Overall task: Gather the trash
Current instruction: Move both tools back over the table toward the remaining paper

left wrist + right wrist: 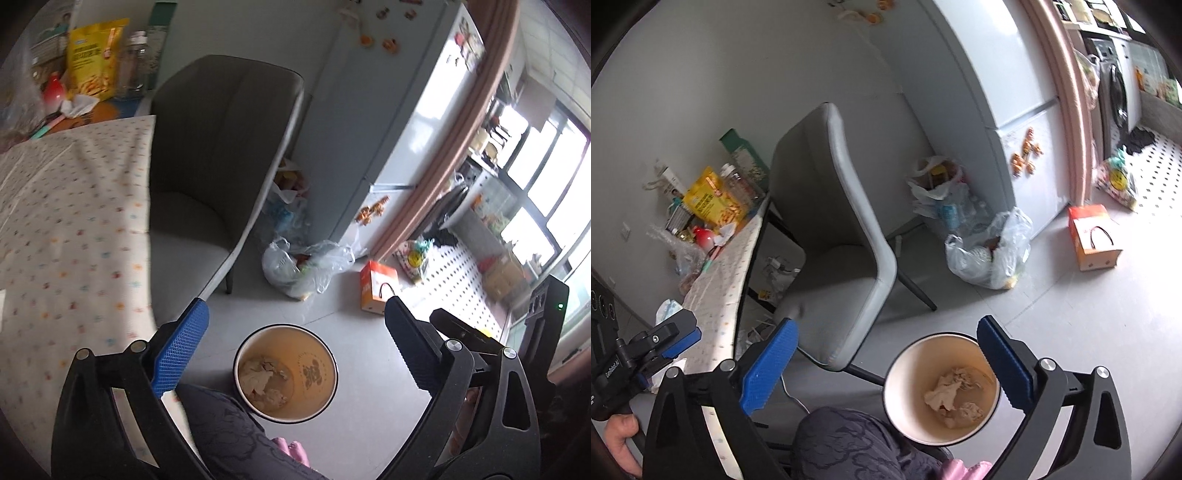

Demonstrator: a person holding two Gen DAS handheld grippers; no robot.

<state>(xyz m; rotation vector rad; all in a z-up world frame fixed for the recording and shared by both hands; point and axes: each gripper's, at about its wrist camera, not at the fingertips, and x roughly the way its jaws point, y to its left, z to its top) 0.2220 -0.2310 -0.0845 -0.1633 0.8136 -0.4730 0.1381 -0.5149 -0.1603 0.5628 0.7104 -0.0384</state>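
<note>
Bin (285, 373) on the floor (354, 332) below the left tool (295, 350), between its spread fingers, crumpled tissue (260, 376) inside. Left tool wide open, holding nothing. From the right wrist, bin (942, 387) just inside the right finger (1004, 362), contact unclear. Right tool (886, 362) also wide open, empty. Chair (834, 236) and counter (716, 295) beyond, left.

Paper bin (908, 391) matt, crumpled tissue (942, 395) inside. Gripper pads (768, 365) blue, ribbed rubbery texture. Chair (827, 206) smooth grey leatherette. Desk (66, 206) cloth printed, slight sheen. Plastic bag (993, 251) glossy, translucent. Floor (1052, 295) smooth grey tile.
</note>
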